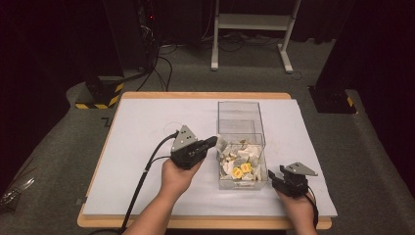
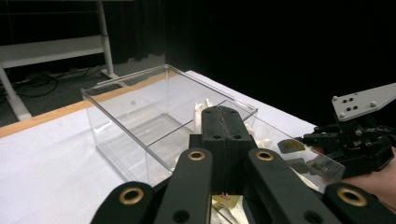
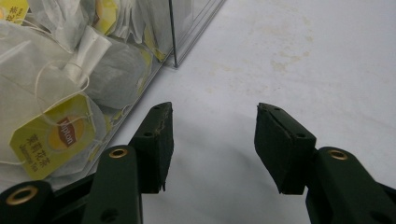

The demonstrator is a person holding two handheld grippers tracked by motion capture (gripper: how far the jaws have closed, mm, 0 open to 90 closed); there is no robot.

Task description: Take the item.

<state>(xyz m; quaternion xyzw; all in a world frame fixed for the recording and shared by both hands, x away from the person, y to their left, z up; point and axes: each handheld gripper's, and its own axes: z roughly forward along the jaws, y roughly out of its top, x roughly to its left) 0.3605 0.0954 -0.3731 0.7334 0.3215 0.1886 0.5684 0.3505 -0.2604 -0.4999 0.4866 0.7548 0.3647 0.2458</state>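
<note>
A clear box (image 1: 241, 142) is standing on the white table (image 1: 147, 147), split into two compartments; the near one is holding a heap of tea bags (image 1: 239, 159) with yellow tags, the far one is showing bare through its walls. The left gripper (image 1: 211, 142) is reaching in from the left, its tip hanging at the box's left wall just above the rim of the near compartment; in the left gripper view its jaws are pressing flat together (no gap between them), and I cannot make out anything pinched there — a bag is lying loose below them. The right gripper (image 1: 272, 175) is resting on the table just beside the box's near right corner; in the right gripper view its pads (image 3: 158, 140) are standing partly apart with only white table between them — the box wall (image 3: 187, 32) and a tagged bag (image 3: 51, 140) are sitting to their left.
</note>
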